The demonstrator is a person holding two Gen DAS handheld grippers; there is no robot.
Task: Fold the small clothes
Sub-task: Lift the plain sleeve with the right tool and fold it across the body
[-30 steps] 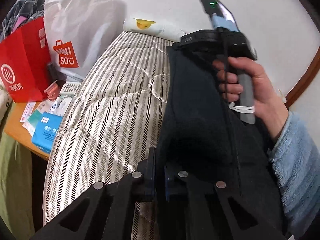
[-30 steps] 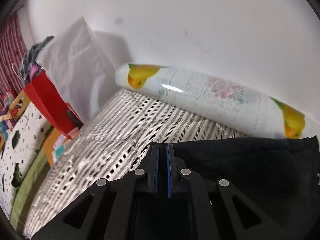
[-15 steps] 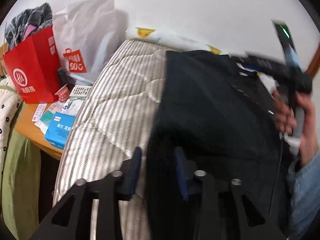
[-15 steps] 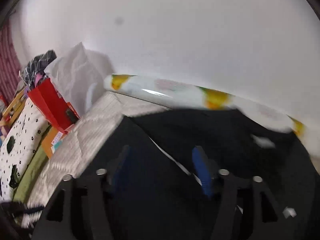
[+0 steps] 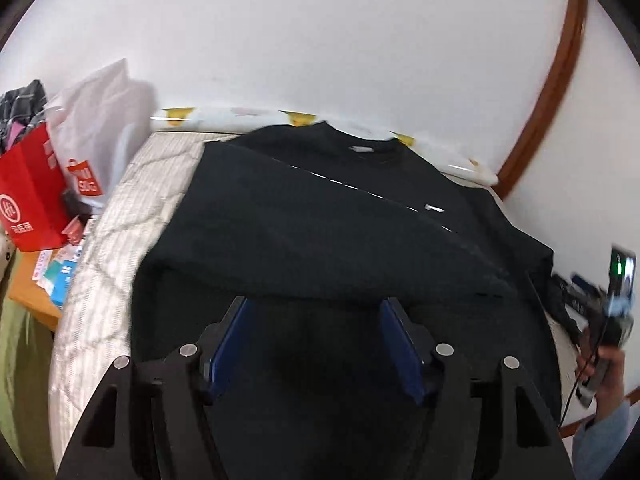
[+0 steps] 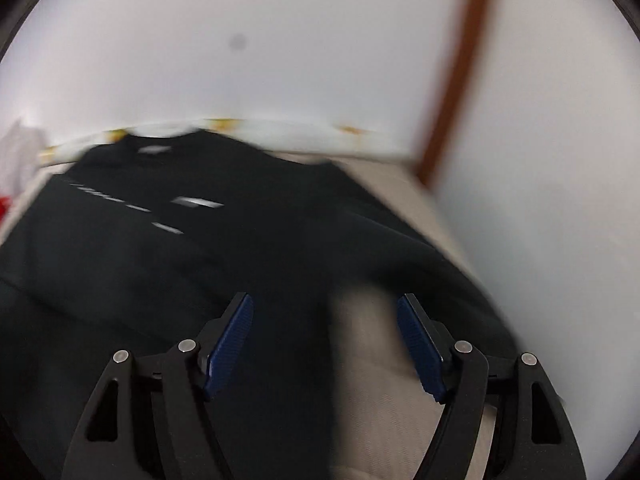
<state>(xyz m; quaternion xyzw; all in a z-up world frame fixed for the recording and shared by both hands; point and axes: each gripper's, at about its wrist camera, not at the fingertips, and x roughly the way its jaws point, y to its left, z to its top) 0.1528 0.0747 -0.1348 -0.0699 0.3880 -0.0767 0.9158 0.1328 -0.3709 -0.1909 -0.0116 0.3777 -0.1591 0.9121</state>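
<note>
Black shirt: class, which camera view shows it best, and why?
The left wrist view. There the black shirt lies nearly whole on the bed, collar to sleeve, and fairly sharp. The right wrist view shows the shirt blurred and cut off at the left edge.

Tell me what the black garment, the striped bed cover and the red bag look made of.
Black garment: soft matte knit, likely cotton; it drapes and creases. Striped bed cover: quilted fabric with slight sheen, stitched puckers. Red bag: stiff paper, seemingly; flat creased panels.
</note>
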